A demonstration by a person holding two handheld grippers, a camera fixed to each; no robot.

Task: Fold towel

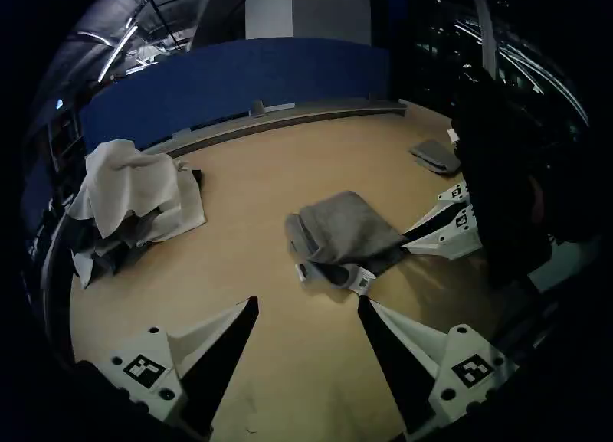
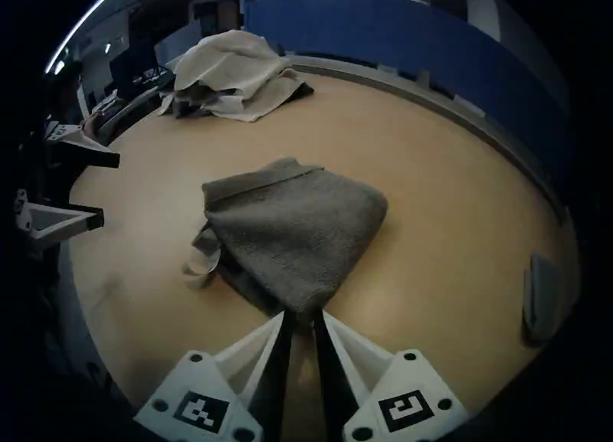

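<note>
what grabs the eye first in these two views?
The grey towel, folded over mid-table, has its near corner pinched in the right gripper. Next comes the left gripper, fingers spread wide above the bare wooden table, short of the towel. A heap of pale towels sits at the table's far edge.

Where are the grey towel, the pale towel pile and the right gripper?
grey towel (image 2: pixel 295 227), right gripper view, middle of its folded top.
pale towel pile (image 1: pixel 130 185), left gripper view, top cloth's front drape.
right gripper (image 2: pixel 303 318), right gripper view, midway between its fingers' tips.
</note>
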